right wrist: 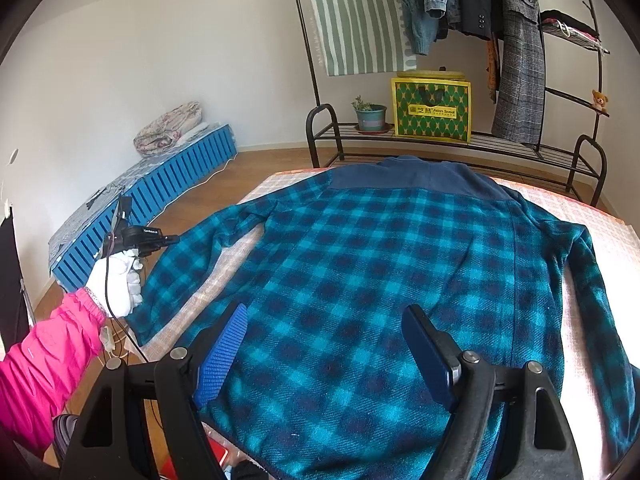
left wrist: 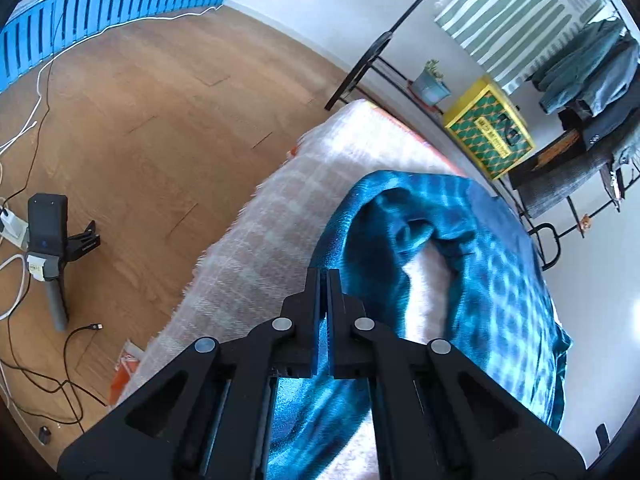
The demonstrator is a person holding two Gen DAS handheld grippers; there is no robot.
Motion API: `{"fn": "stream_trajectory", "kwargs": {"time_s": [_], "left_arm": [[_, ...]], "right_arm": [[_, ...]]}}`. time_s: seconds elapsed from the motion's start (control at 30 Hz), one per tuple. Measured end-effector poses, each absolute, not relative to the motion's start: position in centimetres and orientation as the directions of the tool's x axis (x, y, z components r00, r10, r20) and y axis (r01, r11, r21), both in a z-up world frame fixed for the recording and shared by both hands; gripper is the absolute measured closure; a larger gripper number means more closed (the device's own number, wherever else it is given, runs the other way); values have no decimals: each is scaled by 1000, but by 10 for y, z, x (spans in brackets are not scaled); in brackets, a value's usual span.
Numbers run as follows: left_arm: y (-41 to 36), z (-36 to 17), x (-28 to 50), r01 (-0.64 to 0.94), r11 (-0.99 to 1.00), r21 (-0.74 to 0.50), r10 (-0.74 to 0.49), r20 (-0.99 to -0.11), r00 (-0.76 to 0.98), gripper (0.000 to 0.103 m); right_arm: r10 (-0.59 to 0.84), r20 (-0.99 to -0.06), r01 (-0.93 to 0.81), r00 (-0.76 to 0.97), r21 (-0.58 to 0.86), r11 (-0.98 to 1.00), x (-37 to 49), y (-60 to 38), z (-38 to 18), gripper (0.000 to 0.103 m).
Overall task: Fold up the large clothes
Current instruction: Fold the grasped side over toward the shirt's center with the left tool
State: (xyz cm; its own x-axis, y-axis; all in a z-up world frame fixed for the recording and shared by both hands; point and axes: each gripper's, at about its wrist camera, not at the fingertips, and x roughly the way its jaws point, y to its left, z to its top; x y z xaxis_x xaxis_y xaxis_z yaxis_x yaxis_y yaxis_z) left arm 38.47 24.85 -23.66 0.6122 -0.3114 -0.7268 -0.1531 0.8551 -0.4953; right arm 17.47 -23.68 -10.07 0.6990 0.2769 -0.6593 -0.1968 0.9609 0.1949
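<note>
A teal and navy plaid shirt [right wrist: 360, 260] lies back up and spread flat on a pink checked blanket [right wrist: 580, 216], collar at the far end. My right gripper [right wrist: 328, 344] hovers open over the shirt's near hem, with nothing pressed between its pads. At the left, a white-gloved hand in a pink sleeve holds my left gripper [right wrist: 173, 238] at the shirt's left sleeve [right wrist: 188, 264]. In the left wrist view the left gripper [left wrist: 328, 276] is shut, a strip of plaid cloth pinched between its fingers. The sleeve [left wrist: 400, 220] is bunched and raised off the blanket [left wrist: 260, 240].
A black clothes rack [right wrist: 316, 80] with hanging garments stands behind the table, holding a yellow-green box [right wrist: 432, 112] and a potted plant [right wrist: 370, 114]. A blue slatted bed [right wrist: 172, 196] lines the left wall. Cables and a black device [left wrist: 48, 232] lie on the wooden floor.
</note>
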Motion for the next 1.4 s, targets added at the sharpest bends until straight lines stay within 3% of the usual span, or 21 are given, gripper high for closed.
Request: {"fn": "stream_trajectory", "kwargs": {"time_s": [0.3, 0.4, 0.6, 0.87, 0.93, 1.0, 1.07, 1.13, 1.17, 1.3, 1.4], "left_arm": [[149, -153, 334, 139, 875, -464, -435, -623, 650, 103], [101, -143, 314, 238, 876, -420, -470, -629, 619, 103], [19, -165, 276, 366, 871, -328, -484, -703, 521, 103], [-34, -208, 255, 435, 863, -257, -448, -788, 423, 103], [-35, -211, 252, 433, 863, -261, -440, -809, 389, 94], [-28, -204, 244, 429, 858, -282, -455, -804, 383, 77], [-7, -188, 235, 414, 860, -297, -471, -774, 423, 73], [27, -169, 231, 354, 879, -321, -466, -737, 489, 54], [47, -162, 232, 305, 894, -329, -446, -719, 533, 40], [131, -171, 262, 53, 948, -314, -283, -751, 597, 37], [170, -203, 287, -78, 934, -347, -253, -802, 541, 37]], "right_arm": [[371, -659, -263, 654, 262, 928, 204, -244, -102, 35], [456, -637, -300, 621, 344, 890, 231, -247, -103, 40], [607, -635, -279, 478, 545, 790, 313, -244, -145, 64], [572, -732, -255, 370, 513, 820, 346, -198, -203, 65], [568, -739, -238, 363, 516, 823, 346, -196, -207, 65], [559, -746, -227, 361, 511, 829, 342, -197, -208, 65], [552, -748, -226, 368, 504, 834, 335, -201, -204, 65], [556, -743, -232, 373, 505, 831, 326, -205, -201, 65], [561, -739, -239, 373, 508, 828, 322, -206, -200, 65], [560, -743, -263, 367, 494, 828, 301, -205, -199, 65], [566, -744, -268, 355, 499, 824, 286, -199, -201, 65]]}}
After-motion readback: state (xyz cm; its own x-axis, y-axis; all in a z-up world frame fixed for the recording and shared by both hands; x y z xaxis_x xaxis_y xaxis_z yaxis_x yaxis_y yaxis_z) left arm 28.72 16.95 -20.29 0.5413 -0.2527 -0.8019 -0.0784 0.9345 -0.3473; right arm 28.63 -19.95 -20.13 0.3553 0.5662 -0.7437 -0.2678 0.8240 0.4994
